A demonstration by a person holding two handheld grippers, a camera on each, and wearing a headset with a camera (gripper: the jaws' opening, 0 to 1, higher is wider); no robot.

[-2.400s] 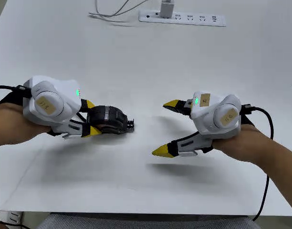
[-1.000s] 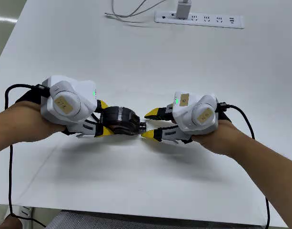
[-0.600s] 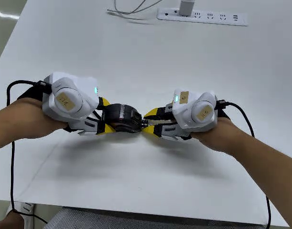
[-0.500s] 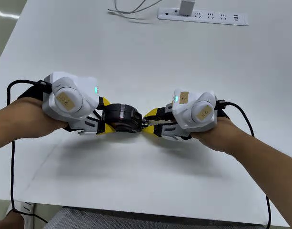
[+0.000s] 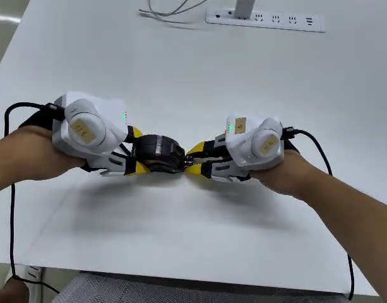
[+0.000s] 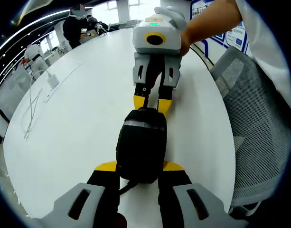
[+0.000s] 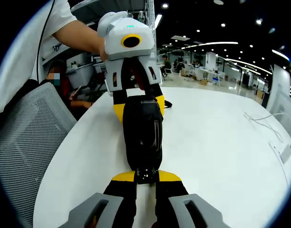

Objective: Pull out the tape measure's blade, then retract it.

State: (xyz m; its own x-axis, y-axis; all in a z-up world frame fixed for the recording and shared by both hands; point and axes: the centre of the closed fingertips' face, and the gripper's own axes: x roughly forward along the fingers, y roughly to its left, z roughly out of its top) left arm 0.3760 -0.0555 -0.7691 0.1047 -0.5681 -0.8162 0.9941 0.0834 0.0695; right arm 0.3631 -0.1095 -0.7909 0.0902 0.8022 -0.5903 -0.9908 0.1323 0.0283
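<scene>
The left gripper (image 5: 138, 150) is clamped across the black tape measure (image 5: 158, 153), one yellow-tipped jaw on each side of the case. In the left gripper view the same hold is seen, the left gripper (image 6: 139, 166) pinching the rear of the tape measure (image 6: 141, 142). The case is held low over the white table (image 5: 180, 76), between the two grippers.

The right gripper (image 5: 194, 161) is closed on the blade hook (image 5: 189, 161) at the front of the case. In the right gripper view the right gripper (image 7: 146, 176) is seen pressed together on the small dark blade hook (image 7: 146, 174), with the tape measure (image 7: 143, 128) directly ahead.

A tan sticker (image 5: 83, 129) is fixed to the left gripper's round housing and two tan stickers (image 5: 267, 145) to the right one; handwritten marks are carried, but they cannot be read. No writing can be made out on the case.

Compared with 2.4 s ago, when the right gripper was spread open and well apart from the tape measure, its jaws are now brought together at the hook. Half a second ago the arrangement was nearly the same.

A white power strip (image 5: 266, 19) lies at the table's far edge.
</scene>
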